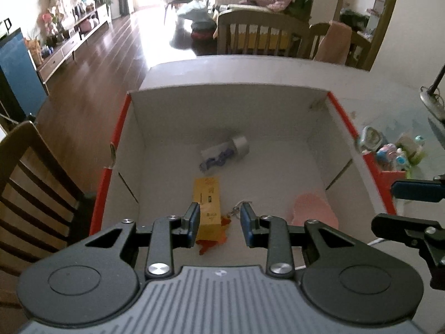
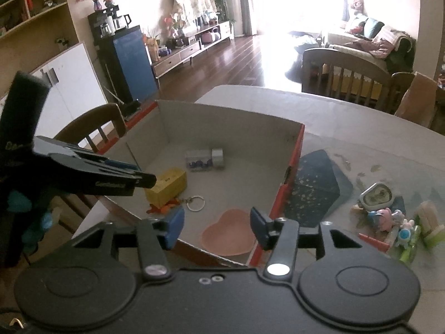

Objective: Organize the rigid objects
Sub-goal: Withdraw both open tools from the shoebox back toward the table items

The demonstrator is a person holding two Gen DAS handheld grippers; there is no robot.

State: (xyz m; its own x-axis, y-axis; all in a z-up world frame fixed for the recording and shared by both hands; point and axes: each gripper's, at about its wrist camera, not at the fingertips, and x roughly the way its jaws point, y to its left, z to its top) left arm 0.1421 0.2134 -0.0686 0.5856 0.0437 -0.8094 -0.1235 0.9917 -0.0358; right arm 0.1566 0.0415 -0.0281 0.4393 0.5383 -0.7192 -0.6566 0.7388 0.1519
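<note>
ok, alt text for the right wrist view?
The right gripper, jaws open and empty, hovers over the near edge of a red-sided cardboard box holding a pink heart-shaped dish, a yellow carton, a key ring and a small clear bottle. Small toys lie on the table to the right.

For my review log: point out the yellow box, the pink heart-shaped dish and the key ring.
yellow box (image 1: 208, 206), left wrist view, top face.
pink heart-shaped dish (image 2: 228, 235), right wrist view, inner floor.
key ring (image 2: 196, 203), right wrist view, metal loop.
</note>
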